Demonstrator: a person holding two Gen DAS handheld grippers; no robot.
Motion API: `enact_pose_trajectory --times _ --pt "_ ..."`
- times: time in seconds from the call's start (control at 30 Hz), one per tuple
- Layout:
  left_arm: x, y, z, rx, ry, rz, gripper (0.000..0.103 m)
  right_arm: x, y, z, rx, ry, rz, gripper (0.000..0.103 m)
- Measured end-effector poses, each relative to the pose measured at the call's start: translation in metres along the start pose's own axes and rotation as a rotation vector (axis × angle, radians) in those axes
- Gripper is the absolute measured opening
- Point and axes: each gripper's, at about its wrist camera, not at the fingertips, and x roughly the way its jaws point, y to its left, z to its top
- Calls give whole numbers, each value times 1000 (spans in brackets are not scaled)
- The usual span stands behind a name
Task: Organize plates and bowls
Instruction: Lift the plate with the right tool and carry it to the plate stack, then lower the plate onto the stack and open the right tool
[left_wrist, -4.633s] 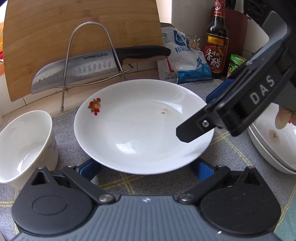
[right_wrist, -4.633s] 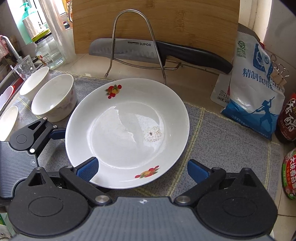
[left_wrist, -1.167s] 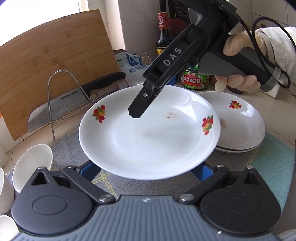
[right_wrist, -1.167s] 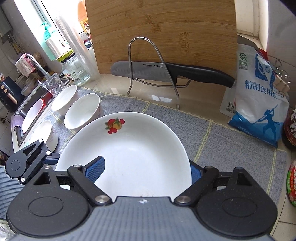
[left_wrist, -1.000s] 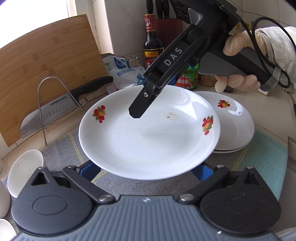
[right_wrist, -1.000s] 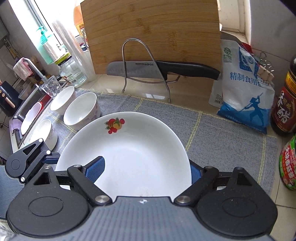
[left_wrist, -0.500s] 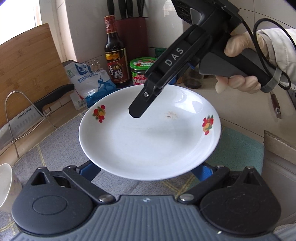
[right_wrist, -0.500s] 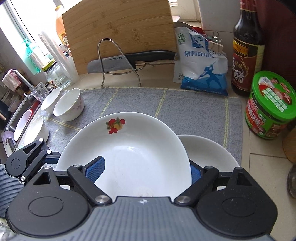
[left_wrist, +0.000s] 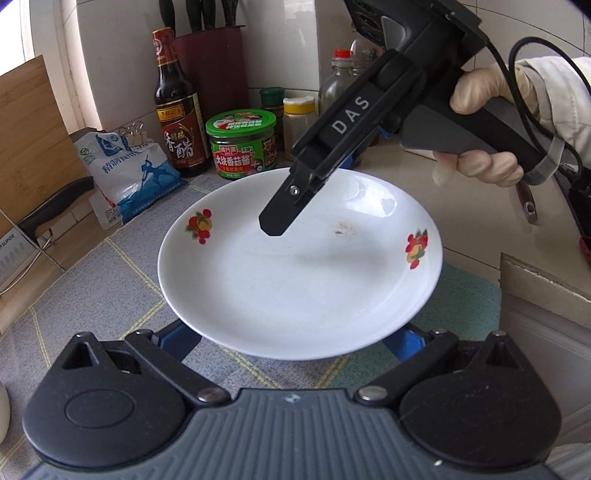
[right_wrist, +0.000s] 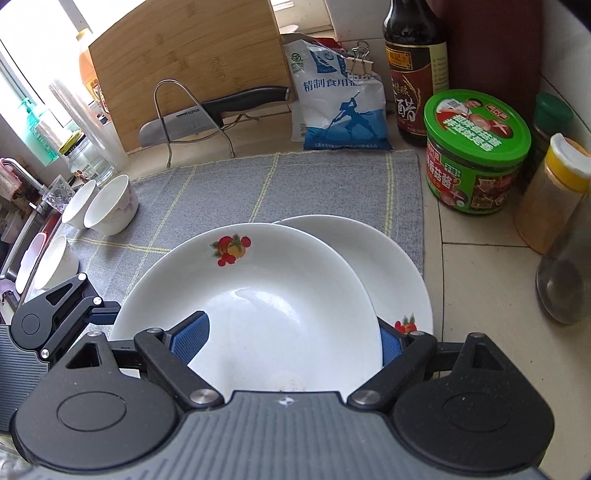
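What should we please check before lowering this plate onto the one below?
1. Right gripper holding the carried plate: ok, one pad is above the rim and one is below.
2. Left gripper grip: cannot tell, the rim hides both pads.
3. Lower plate free to receive: ok, nothing is seen on its visible part.
4. Alignment: not ok, the carried plate is offset to the left of it.
5. Green jar clearance: ok, it stands apart from both plates.

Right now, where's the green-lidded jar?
In the right wrist view the green-lidded jar stands right of the gray mat, between the dark vinegar bottle and yellow-capped spice jar.
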Motion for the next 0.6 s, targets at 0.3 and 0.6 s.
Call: enact_pose_trajectory --times 0.3,0.6 --pt "6 -4 2 -5 13 -6 102 3 -11 -7 22 11 1 94" --pt "9 -1 4 -4 14 3 102 5 -15 -8 27 17 -3 94"
